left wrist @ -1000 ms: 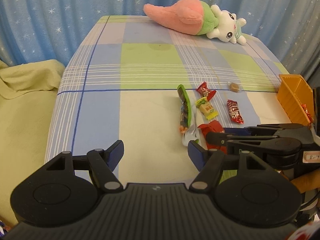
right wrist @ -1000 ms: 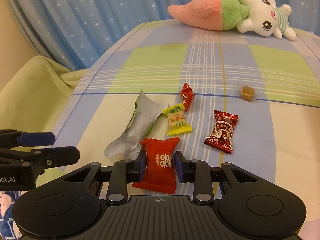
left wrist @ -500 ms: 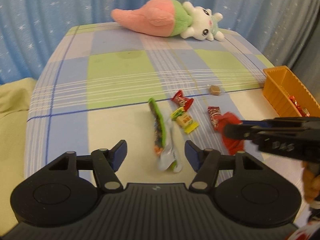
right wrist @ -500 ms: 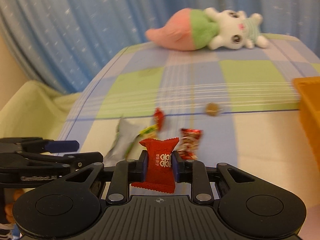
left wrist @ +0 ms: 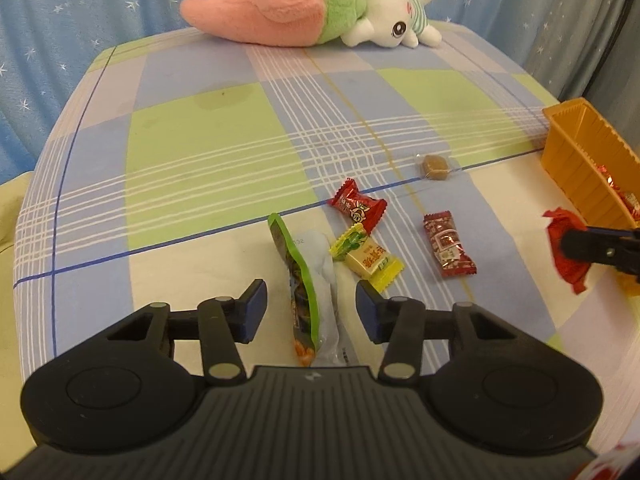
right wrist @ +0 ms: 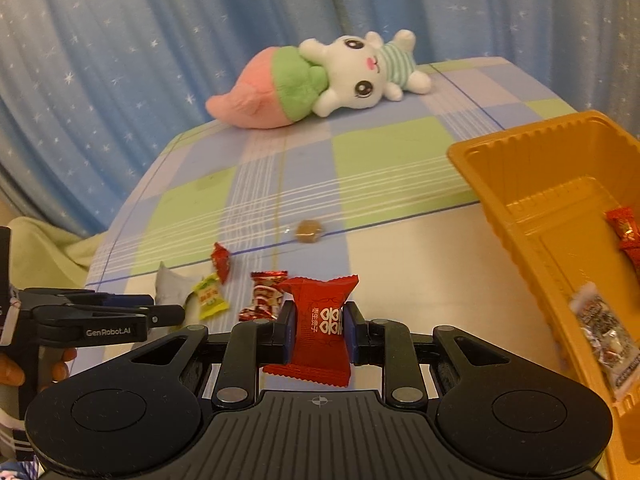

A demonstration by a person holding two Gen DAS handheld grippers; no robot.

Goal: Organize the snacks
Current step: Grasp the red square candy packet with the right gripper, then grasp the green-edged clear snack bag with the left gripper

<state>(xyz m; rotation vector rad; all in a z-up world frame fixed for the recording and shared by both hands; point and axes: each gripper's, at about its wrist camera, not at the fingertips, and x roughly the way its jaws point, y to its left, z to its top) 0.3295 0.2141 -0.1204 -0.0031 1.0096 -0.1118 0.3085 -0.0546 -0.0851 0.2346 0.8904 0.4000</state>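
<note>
Snacks lie scattered on a checked cloth that covers the table (left wrist: pixel 200 152), and one of them, a red candy (right wrist: pixel 320 320) printed with white characters, is clamped between the jaws of the right gripper (right wrist: pixel 318 330); its lower end dips behind the gripper body. In the left wrist view that same candy shows only as a crumpled red edge at the far right, half masked by the dark fingers that pinch it.

The left gripper (left wrist: pixel 310 310) has its jaws closing, with a long green-edged snack pouch (left wrist: pixel 302 280) lying between them; the blue pads (left wrist: pixel 254 308) stand clear of it on both sides. The near end of the pouch runs under the gripper body and is hidden. A silvery wrapper (left wrist: pixel 330 280) lies against its right side, partly under it.

Just beyond are a yellow candy (left wrist: pixel 370 258), a bright red candy (left wrist: pixel 358 205) touching its far corner, a dark red candy (left wrist: pixel 449 245) lying apart to the right, and a small brown sweet (left wrist: pixel 435 166) in clear wrap on a blue line of the cloth.

An orange tray (right wrist: pixel 540 200) sits at the right, cut off by the frame edge in both views; inside it are red wrappers (right wrist: pixel 624 232) and a clear packet (right wrist: pixel 604 332) whose print is too blurred to read. A plush rabbit (right wrist: pixel 320 84) lies at the far edge before a starry blue curtain (right wrist: pixel 120 60). A hand (right wrist: pixel 24 368) holding the left gripper is only partly visible.
</note>
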